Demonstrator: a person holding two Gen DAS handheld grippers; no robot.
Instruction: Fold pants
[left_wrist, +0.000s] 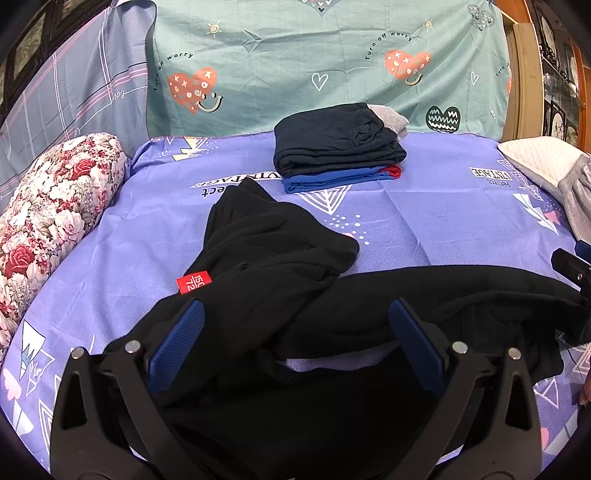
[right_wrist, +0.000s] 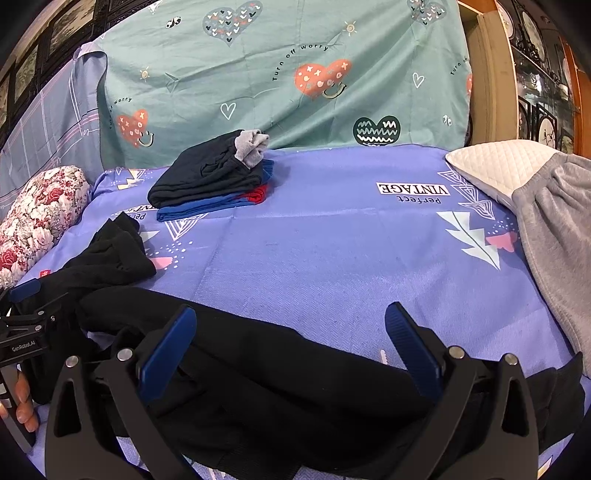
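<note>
Your left gripper (left_wrist: 293, 314) is wide open, hanging just over the black pants (left_wrist: 280, 266). Your right gripper (right_wrist: 291, 325) is wide open too, over the same pants (right_wrist: 258, 354). The pants lie crumpled on the purple sheet (right_wrist: 332, 251), close to you. A pile of folded clothes (left_wrist: 338, 147) sits farther back. Gray pants (right_wrist: 554, 229) lie at the right.
</note>
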